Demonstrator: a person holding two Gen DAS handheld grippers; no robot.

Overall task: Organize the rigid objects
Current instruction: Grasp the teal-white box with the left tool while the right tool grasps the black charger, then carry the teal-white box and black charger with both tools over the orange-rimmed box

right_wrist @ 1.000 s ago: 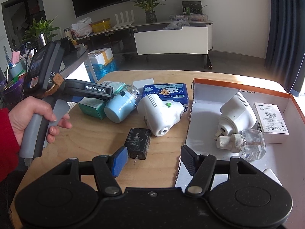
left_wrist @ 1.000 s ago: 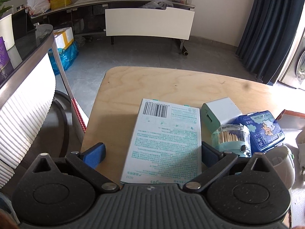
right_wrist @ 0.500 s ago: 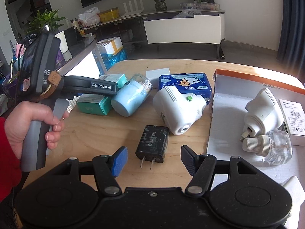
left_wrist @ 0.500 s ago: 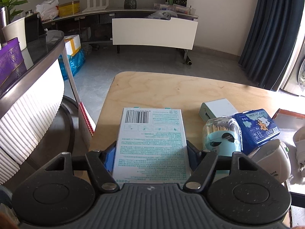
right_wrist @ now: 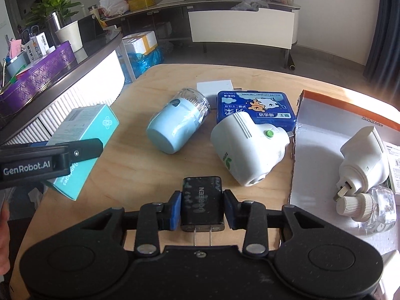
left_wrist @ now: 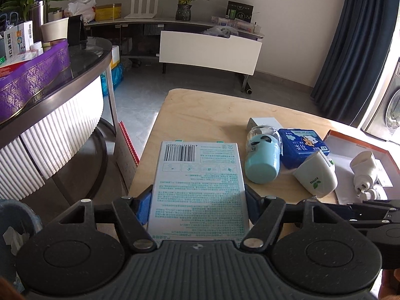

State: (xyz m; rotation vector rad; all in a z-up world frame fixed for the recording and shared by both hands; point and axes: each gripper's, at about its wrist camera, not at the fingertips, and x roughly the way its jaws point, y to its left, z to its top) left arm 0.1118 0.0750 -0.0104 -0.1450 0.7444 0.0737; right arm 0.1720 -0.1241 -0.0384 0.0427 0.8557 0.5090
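My left gripper [left_wrist: 198, 206] is shut on a teal and white box [left_wrist: 198, 187] and holds it lifted above the wooden table's [left_wrist: 205, 117] left edge; the box also shows in the right wrist view [right_wrist: 82, 147]. My right gripper [right_wrist: 202, 208] is shut on a black charger [right_wrist: 202, 203], prongs toward me. On the table lie a light blue toothpick jar [right_wrist: 177, 125], a blue tin [right_wrist: 255, 110], a white plug-in device [right_wrist: 247, 147] and a small white box [right_wrist: 215, 87].
An orange-rimmed open cardboard box [right_wrist: 312, 155] at the right holds a white plug-in [right_wrist: 362, 157] with a clear bottle [right_wrist: 372, 207] and a small white carton. A glass-topped counter [left_wrist: 52, 87] stands left of the table.
My left gripper closed on the teal box and lifted it off the table. My right gripper moved forward over the black charger and shut on it.
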